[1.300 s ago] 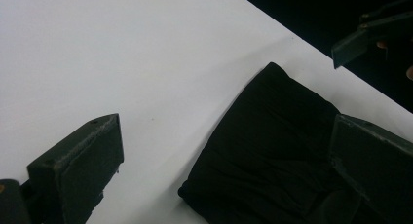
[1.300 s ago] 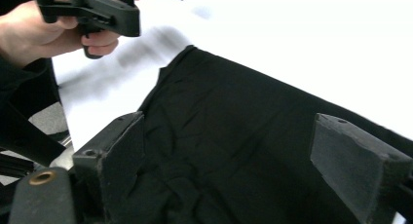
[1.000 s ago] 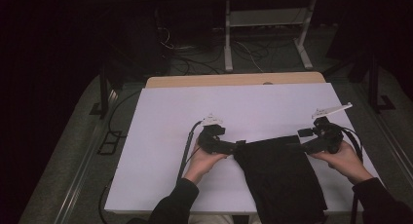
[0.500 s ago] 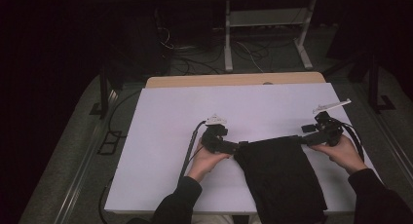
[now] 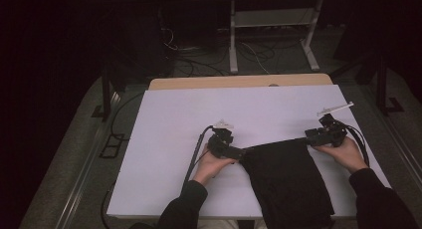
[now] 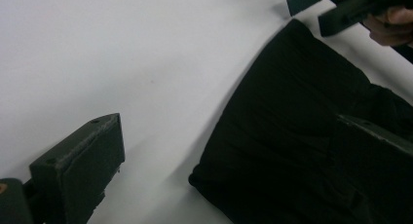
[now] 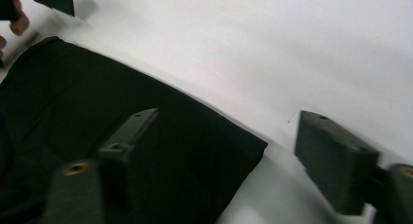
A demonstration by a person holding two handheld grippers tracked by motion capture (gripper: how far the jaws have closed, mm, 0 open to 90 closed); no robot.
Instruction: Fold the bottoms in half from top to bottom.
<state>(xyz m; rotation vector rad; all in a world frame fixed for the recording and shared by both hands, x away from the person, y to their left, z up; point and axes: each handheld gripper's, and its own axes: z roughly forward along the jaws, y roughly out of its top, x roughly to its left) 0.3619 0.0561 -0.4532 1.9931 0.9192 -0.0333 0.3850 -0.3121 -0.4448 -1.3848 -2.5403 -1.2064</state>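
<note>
A black cloth (image 5: 288, 181) lies folded on the white table (image 5: 169, 119), and its near end hangs over the table's near edge. At the cloth's far left corner sits the left gripper (image 5: 238, 152), jaws spread wide around that corner. At the cloth's far right corner sits the right gripper (image 5: 309, 137). Its jaws have just been closing, one over the cloth, not pinching it yet.

Dark room beyond white table (image 5: 174, 109), metal frame (image 5: 271, 27) (cables (image 5: 199, 52) on floor).
</note>
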